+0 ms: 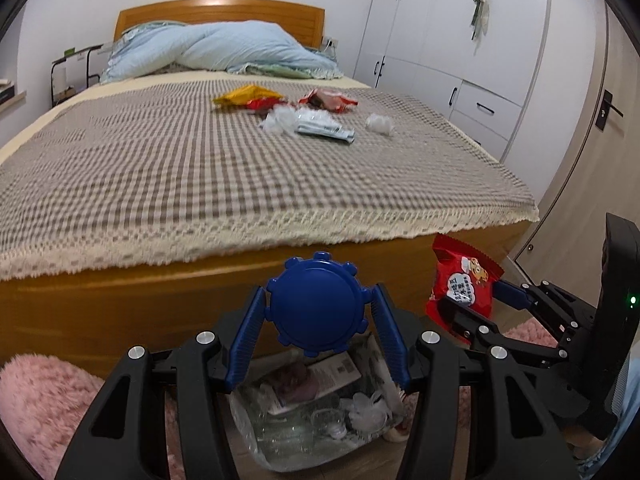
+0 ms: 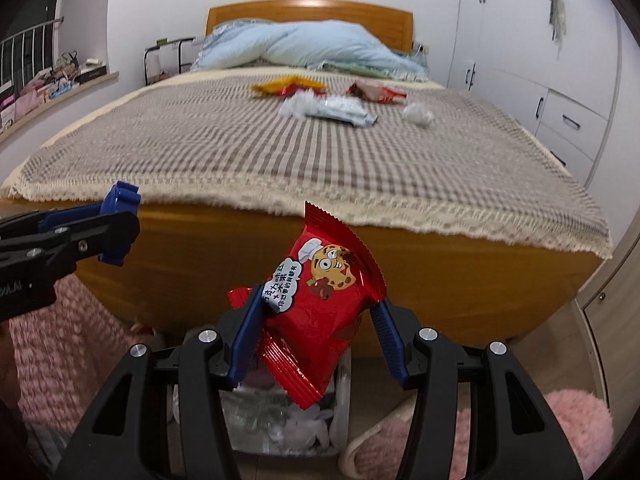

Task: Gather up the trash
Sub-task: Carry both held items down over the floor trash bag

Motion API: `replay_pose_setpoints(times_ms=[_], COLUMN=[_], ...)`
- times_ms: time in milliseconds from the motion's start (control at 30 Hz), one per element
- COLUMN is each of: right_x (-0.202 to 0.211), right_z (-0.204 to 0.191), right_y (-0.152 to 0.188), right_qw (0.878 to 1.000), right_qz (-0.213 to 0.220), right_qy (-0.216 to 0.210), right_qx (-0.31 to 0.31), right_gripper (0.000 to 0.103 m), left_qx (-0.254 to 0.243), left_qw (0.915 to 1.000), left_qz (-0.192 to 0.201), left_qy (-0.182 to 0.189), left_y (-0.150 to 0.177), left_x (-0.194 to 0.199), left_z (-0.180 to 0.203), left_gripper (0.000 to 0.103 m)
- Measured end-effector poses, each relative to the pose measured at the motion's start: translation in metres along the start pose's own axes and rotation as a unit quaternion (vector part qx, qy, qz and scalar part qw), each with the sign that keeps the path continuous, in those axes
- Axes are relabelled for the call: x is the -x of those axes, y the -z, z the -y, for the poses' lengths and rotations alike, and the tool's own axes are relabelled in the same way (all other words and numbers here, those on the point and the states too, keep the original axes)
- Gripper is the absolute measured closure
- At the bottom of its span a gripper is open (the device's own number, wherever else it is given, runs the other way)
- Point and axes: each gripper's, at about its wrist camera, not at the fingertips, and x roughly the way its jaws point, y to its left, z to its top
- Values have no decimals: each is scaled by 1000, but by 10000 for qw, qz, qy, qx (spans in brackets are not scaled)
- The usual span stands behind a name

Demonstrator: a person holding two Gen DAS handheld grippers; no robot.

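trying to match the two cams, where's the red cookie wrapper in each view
Left wrist: red cookie wrapper at right, held by the right gripper.
Right wrist: red cookie wrapper centre, between that gripper's fingers.
Shared landmark: the clear trash bin on the floor below.

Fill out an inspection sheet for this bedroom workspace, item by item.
Surface: checked bedspread, lace-edged, on a wooden bed.
Job's things: blue lid; red cookie packet; clear trash bin below, already holding waste.
Clutter: yellow wrapper, red wrapper, silver packet, white tissues left on the bed.
Grippers: left hand-held gripper grips the lid; right hand-held gripper grips the packet.
Cables: nothing seen.
Surroundings: blue quilt, white wardrobe, pink rug.
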Motion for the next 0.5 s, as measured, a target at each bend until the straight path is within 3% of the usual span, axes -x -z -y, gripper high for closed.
replay_pose_setpoints(times_ms=[500], right_x=[-39], right_z=[-14], right_y=[29], right_qw=[9951], right_qz=[-960], right_qy=[-160], right_qx=[176], right_gripper=[51], left_qx=[18], left_qw=[9953], left_qz=[-967], left_qy=[38], left_y=[42], left_x=[-50], left_z=[-12], left_gripper=[51])
